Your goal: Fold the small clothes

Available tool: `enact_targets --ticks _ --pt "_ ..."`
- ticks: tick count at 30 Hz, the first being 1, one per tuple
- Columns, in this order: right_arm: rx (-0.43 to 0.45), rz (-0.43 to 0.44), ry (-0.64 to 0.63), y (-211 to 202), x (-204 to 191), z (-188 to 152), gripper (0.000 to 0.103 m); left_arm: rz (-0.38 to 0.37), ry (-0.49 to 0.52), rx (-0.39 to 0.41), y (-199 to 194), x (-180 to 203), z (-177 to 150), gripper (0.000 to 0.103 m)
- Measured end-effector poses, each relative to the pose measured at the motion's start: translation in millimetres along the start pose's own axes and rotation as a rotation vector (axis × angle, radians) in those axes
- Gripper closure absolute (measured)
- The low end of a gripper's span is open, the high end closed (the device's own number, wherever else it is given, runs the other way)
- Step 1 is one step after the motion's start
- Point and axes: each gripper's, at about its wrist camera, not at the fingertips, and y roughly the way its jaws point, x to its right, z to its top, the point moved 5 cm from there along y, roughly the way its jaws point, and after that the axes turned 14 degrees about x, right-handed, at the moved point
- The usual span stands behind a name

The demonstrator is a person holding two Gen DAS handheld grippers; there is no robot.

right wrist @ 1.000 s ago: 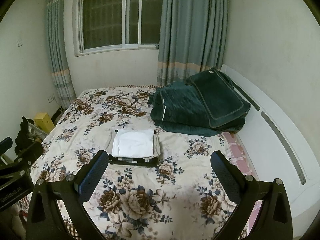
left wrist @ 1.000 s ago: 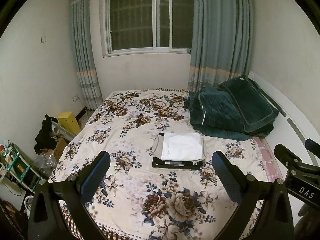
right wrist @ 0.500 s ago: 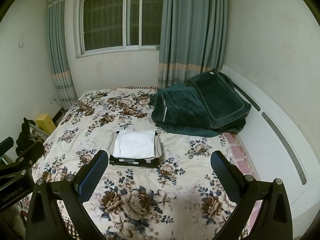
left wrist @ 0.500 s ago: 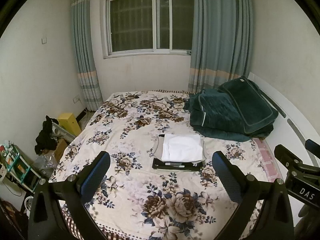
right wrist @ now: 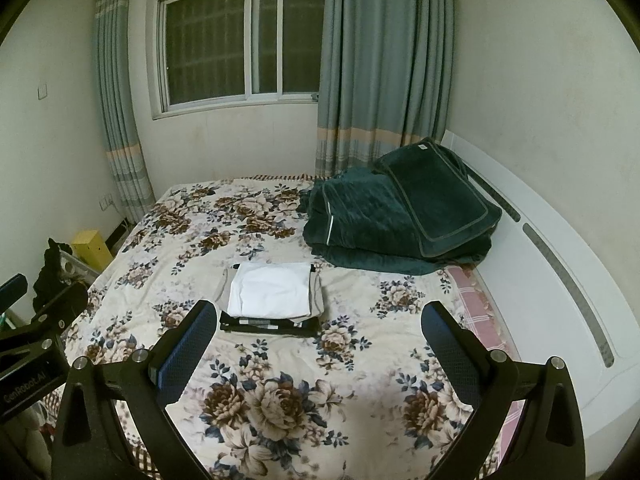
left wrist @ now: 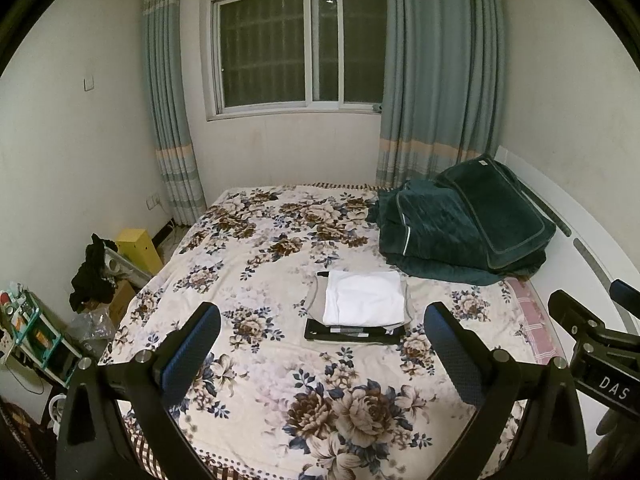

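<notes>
Around the folded stack of clothes [left wrist: 362,307], my landmark, the bed [left wrist: 280,360] spreads its cream cover printed with brown and blue flowers. Beyond the stack and to its right a dark green quilted blanket [left wrist: 460,228] lies bunched against the white headboard [right wrist: 560,280], near but not touching it. Far behind it hang grey-blue curtains [left wrist: 440,80] on both sides of a barred window [left wrist: 280,40]. Left of the stack, off the bed, stand a yellow box [left wrist: 138,246] and a heap of black cloth [left wrist: 90,276].

The stack is flat and rectangular: a smooth white piece on top, a grey one under it, a black one at the bottom showing along the near edge.

I hold my left hand-held gripper [left wrist: 322,330] and my right hand-held gripper [right wrist: 316,328] level, above the bed on the near side of the stack, both with their blue-padded fingers wide apart and holding nothing. Nothing lies between them and the stack.
</notes>
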Motion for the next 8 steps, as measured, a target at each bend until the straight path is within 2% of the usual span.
enact_targets --ticks 8 --pt "0.000 -0.002 0.002 -0.7 -1.9 0.4 0.000 0.005 0.002 0.008 -1.8 1.3 2.4 0.000"
